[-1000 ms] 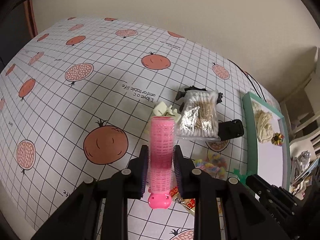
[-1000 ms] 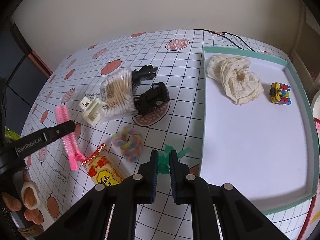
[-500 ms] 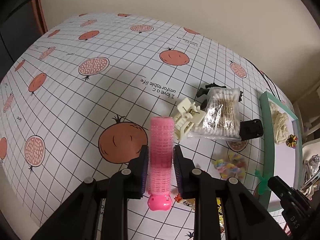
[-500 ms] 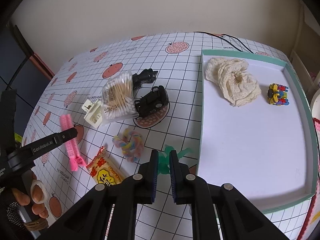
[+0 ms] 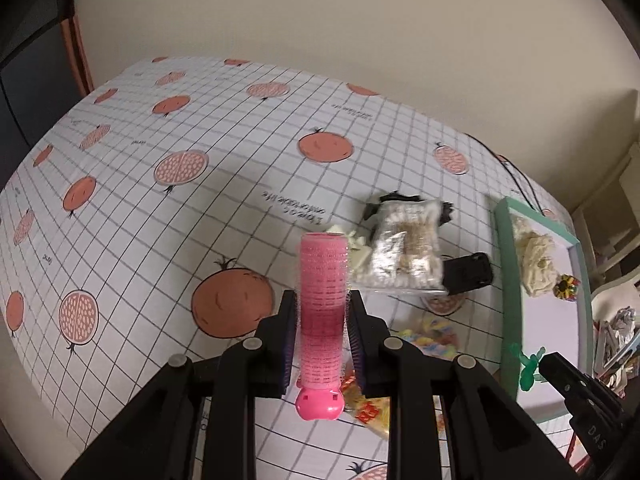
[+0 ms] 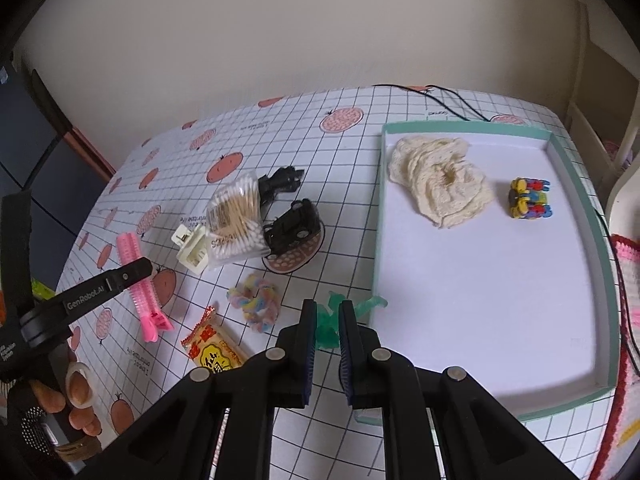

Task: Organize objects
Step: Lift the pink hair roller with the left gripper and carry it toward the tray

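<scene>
My left gripper (image 5: 322,316) is shut on a pink hair roller clip (image 5: 323,300), held above the patterned tablecloth; the same clip (image 6: 138,280) shows in the right wrist view at the left. My right gripper (image 6: 325,320) is shut on a small green plastic figure (image 6: 332,322), just left of the teal-rimmed white tray (image 6: 376,240). A cream lace cloth (image 6: 440,184) and a multicoloured toy (image 6: 528,198) lie in the tray. On the table lie a cotton swab bag (image 6: 236,216), a cream hair claw (image 6: 192,248), a black toy car (image 6: 294,226), a pastel scrunchie (image 6: 256,300) and a yellow snack packet (image 6: 212,354).
A black clip (image 6: 280,182) lies behind the swab bag. Black cables (image 6: 444,100) run along the table's far edge near the wall. A person's hand (image 6: 76,396) holds the left gripper at the lower left. Clutter (image 5: 616,336) sits beyond the tray's right side.
The left gripper has risen and tilted with the pink clip, so more of the far table shows. The right gripper has held almost still with the green figure.
</scene>
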A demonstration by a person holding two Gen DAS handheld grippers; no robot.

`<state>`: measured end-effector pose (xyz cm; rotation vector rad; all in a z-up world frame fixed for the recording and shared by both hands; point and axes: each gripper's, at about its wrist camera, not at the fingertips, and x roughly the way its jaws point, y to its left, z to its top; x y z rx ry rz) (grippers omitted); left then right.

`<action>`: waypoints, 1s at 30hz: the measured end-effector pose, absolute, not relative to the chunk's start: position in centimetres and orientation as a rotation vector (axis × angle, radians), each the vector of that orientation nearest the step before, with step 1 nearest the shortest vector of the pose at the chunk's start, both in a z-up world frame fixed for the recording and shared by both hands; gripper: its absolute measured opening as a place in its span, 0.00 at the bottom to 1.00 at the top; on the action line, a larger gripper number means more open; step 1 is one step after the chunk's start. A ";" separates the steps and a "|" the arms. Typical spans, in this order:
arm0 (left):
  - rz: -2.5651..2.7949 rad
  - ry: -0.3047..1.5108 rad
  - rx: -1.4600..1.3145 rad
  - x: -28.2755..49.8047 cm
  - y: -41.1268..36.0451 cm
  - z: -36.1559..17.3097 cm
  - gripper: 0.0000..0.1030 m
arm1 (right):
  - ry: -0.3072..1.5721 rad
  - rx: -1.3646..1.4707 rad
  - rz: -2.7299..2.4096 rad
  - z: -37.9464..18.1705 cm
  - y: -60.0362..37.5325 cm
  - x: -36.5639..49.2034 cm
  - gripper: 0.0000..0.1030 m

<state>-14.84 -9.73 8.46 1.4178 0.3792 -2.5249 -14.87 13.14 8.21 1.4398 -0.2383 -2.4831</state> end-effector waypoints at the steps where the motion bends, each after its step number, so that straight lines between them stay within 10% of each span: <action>1: -2.540 0.373 1.410 -14.9 -9.3 8.8 0.25 | -0.243 1.436 -2.487 8.3 13.4 -14.8 0.12; 30: -2.879 0.232 1.343 -14.7 2.7 12.3 0.25 | -0.478 1.412 -2.611 9.0 23.7 -14.7 0.12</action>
